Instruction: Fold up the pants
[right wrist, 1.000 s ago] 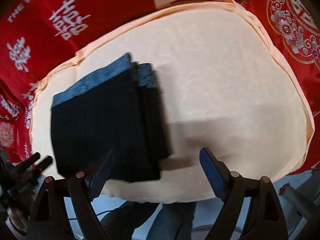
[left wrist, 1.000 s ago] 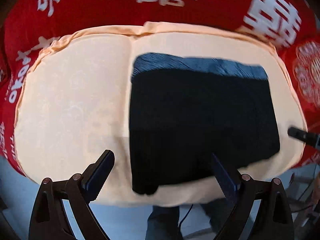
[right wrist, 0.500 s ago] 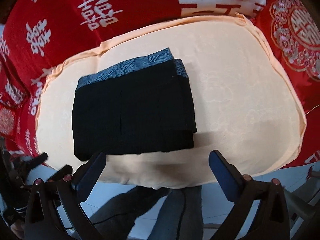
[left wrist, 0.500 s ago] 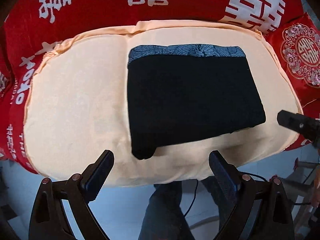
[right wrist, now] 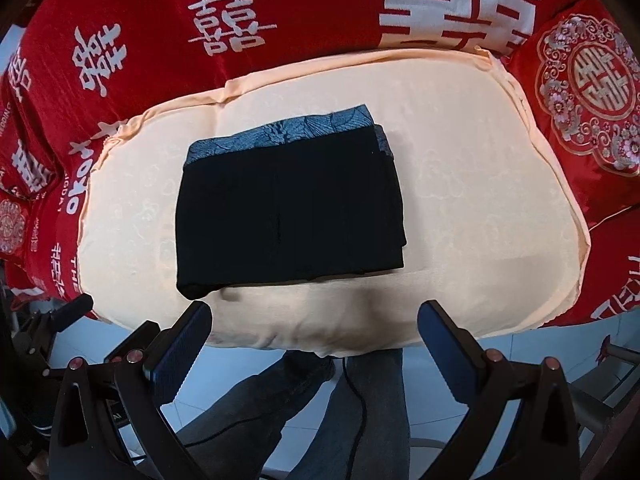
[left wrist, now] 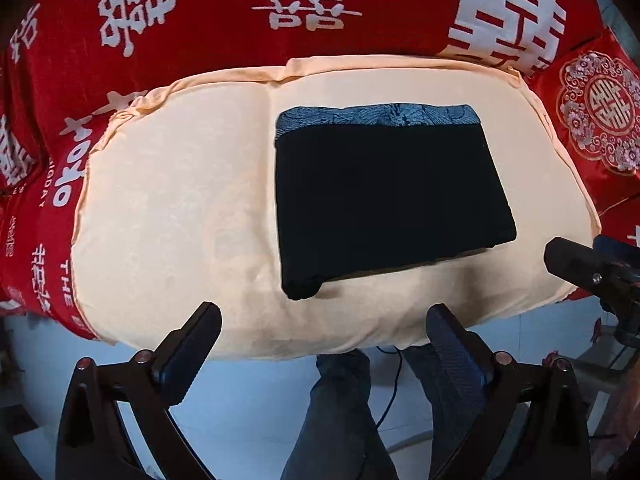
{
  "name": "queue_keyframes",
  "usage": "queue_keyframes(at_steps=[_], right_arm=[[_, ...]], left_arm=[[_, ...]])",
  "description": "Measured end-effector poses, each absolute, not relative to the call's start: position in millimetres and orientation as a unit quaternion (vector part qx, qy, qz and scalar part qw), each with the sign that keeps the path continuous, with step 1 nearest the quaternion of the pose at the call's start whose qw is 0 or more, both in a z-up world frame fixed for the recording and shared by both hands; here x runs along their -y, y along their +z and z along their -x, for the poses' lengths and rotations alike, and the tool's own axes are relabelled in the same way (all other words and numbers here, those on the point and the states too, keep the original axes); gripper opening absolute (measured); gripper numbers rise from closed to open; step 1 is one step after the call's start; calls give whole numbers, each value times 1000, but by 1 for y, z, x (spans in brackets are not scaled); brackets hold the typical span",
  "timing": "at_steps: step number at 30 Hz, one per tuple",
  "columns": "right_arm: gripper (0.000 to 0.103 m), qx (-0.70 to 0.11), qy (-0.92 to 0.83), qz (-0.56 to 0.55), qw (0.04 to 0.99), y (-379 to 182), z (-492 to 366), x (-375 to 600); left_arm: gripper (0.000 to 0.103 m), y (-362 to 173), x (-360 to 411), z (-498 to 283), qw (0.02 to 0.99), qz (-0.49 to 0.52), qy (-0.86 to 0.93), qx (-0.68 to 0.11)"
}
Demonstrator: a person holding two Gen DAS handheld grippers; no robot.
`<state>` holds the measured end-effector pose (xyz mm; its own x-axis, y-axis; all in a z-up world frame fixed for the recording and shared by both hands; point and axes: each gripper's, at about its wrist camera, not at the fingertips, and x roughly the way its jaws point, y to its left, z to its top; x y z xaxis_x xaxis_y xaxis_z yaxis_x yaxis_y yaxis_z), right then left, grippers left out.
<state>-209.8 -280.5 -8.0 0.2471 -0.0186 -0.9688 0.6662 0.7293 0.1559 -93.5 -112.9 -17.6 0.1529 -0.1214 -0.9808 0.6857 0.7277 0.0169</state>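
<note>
On the peach cushion (left wrist: 168, 200), the pants (left wrist: 384, 196) lie folded into a flat black rectangle, patterned blue waistband (left wrist: 376, 118) along the far edge. They sit right of centre in the left wrist view and left of centre in the right wrist view (right wrist: 288, 208). Left gripper (left wrist: 324, 340) is spread wide, nothing between the fingers, hanging off the near edge of the cushion, apart from the pants; nearest fold corner is just beyond and between the fingertips. Right gripper (right wrist: 314, 334) also spread wide and empty, off the near edge; the pants lie ahead, shifted toward its left finger (right wrist: 180, 350). Neither touches the fabric. Red bedspread (left wrist: 224, 20) with white characters lies behind the cushion, embroidered red pillow (right wrist: 584, 92) at far right. The person's jeans-clad legs (left wrist: 340, 412) are below, over a pale blue floor.
</note>
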Motion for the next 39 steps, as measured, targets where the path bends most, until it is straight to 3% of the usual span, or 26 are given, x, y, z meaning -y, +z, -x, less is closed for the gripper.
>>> queue_keyframes(at_steps=[39], right_arm=[[103, -581, -251, -240, 737, 15, 200, 260]], left_arm=[[103, 7, 103, 91, 742, -238, -255, -572]])
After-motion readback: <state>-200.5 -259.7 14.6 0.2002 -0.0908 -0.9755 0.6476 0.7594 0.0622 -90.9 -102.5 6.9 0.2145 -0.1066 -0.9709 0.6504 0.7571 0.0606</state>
